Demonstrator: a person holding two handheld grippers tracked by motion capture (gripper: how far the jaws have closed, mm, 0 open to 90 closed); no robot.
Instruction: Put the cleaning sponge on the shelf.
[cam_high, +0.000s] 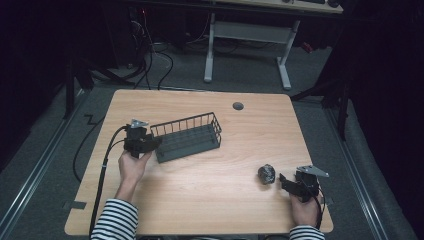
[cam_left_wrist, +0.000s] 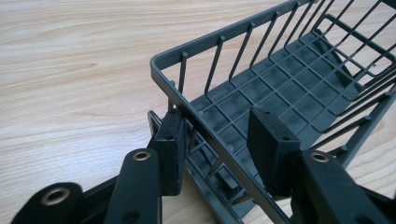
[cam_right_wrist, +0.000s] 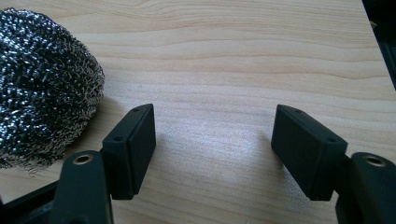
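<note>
Fingers (cam_left_wrist: 170, 140) of the left gripper (cam_high: 139, 140) pinch the end wall of the grey wire basket (cam_left_wrist: 280, 98), which sits on the table (cam_high: 200, 190). Right gripper (cam_high: 295, 184) fingers (cam_right_wrist: 133, 149) stand apart with nothing between them, just beside the steel scrubber (cam_right_wrist: 44, 88).

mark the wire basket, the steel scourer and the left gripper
wire basket (cam_high: 187, 140), high view, floor grid.
steel scourer (cam_high: 266, 173), high view, middle of the ball.
left gripper (cam_left_wrist: 219, 144), left gripper view, midway between its fingertips, at the basket's end wall.
</note>
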